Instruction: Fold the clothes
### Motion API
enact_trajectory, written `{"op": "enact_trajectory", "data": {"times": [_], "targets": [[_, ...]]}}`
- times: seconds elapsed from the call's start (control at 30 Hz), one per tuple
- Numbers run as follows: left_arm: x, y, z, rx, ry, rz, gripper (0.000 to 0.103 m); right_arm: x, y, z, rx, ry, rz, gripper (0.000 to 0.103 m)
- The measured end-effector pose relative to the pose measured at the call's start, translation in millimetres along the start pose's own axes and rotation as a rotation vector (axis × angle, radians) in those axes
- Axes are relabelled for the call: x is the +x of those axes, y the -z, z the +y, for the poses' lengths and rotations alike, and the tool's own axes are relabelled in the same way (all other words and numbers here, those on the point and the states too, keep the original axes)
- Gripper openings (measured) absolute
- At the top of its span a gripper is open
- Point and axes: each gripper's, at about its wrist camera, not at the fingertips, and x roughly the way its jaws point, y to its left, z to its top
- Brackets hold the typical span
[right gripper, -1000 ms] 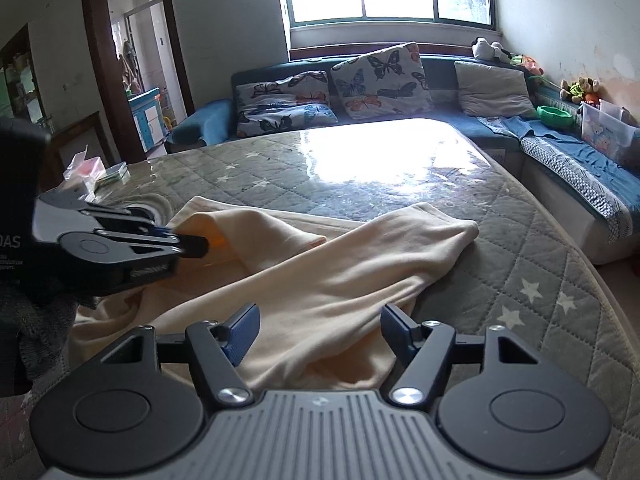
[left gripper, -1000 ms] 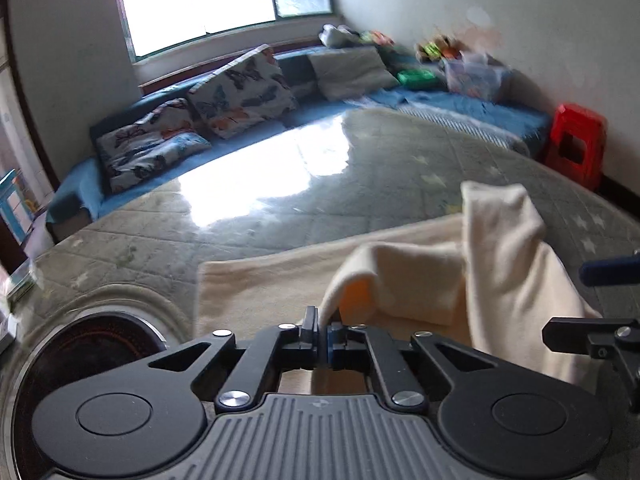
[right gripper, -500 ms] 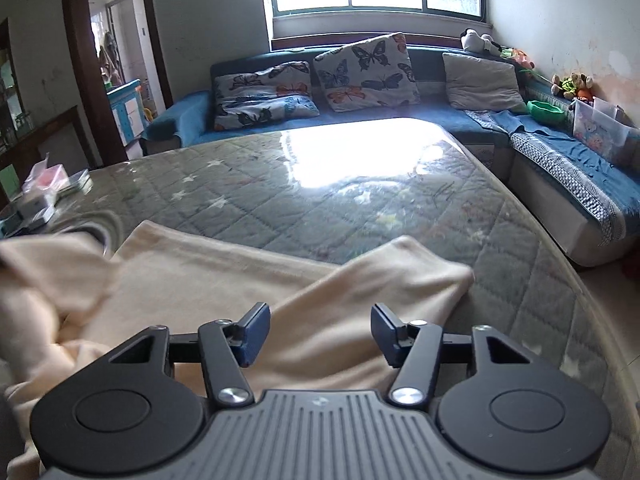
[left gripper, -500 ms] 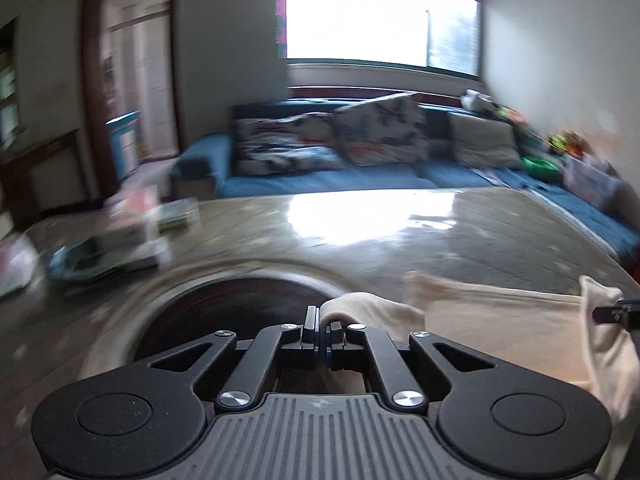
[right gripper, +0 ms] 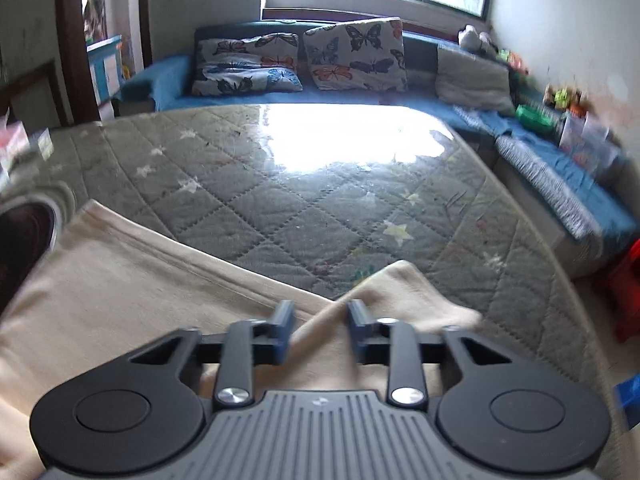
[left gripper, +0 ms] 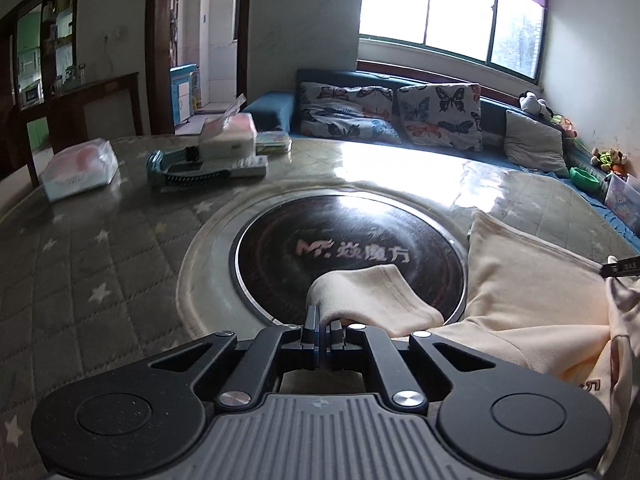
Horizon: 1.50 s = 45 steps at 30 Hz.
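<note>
Left wrist view: quilted desk (left gripper: 100,264) with a round dark hob (left gripper: 348,252) ahead of the left hand-held gripper (left gripper: 322,330), whose jaws are clamped on a cream garment (left gripper: 532,280) trailing right. Tissue packs (left gripper: 80,168) lie far left; sofa (left gripper: 400,120) beyond.

Right wrist view: the right hand-held gripper (right gripper: 320,328) has just been closing, a garment fold between its parted jaws; cushions (right gripper: 300,60) beyond the desk.

Both cams sit just behind own jaws, low over quilted table (right gripper: 320,184), tilted down. Left cam faces round hotplate (left gripper: 348,252) & doorway; right cam faces sofa (right gripper: 280,96). Shared: cream garment (left gripper: 532,280), butterfly cushions (left gripper: 440,116).
</note>
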Motion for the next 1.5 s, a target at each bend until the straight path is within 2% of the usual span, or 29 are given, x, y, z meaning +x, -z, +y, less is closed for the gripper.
{"op": "enact_trajectory", "data": {"times": [0.07,0.1,0.37,0.43,0.57,0.7,0.8,0.9,0.97,1.0,1.13,1.2,1.37,1.5], "targets": [[-2,2,2,-0.002,-0.002,-0.004,0.003,-3,2,1,-0.018,0.012,-0.006,0.003],[-3,2,3,-0.003,-0.003,-0.007,0.003,-8,2,-1,-0.01,0.006,-0.012,0.002],[-18,9,13,-0.018,-0.021,-0.01,0.003,-71,8,-26,-0.008,0.022,-0.169,0.002],[-21,12,16,-0.023,-0.03,-0.004,0.003,-94,16,-39,-0.006,0.049,-0.211,0.002],[-30,21,22,-0.024,-0.041,0.013,0.003,-124,40,-66,0.011,0.122,-0.24,0.002],[-39,29,25,-0.002,-0.037,0.027,0.003,-140,72,-92,0.038,0.199,-0.211,0.002],[-40,32,27,0.016,-0.037,0.051,0.004,-137,93,-107,0.082,0.218,-0.143,0.002],[-40,32,29,0.034,-0.035,0.07,0.009,-129,109,-121,0.132,0.221,-0.082,0.003],[-46,30,29,0.054,-0.025,0.063,0.014,-131,115,-120,0.132,0.221,-0.077,0.005],[-50,30,28,0.07,-0.021,0.054,0.02,-133,117,-119,0.13,0.218,-0.08,0.006],[-68,32,19,0.145,0.013,0.007,0.021,-144,117,-107,0.086,0.152,-0.114,0.014],[-77,33,13,0.176,0.04,-0.016,0.021,-149,114,-95,0.053,0.092,-0.12,0.025],[-93,29,-3,0.223,0.104,-0.076,0.021,-150,113,-51,-0.067,-0.116,-0.091,0.031],[-93,24,-17,0.251,0.172,-0.085,0.021,-146,114,-18,-0.186,-0.213,-0.082,0.032]]}}
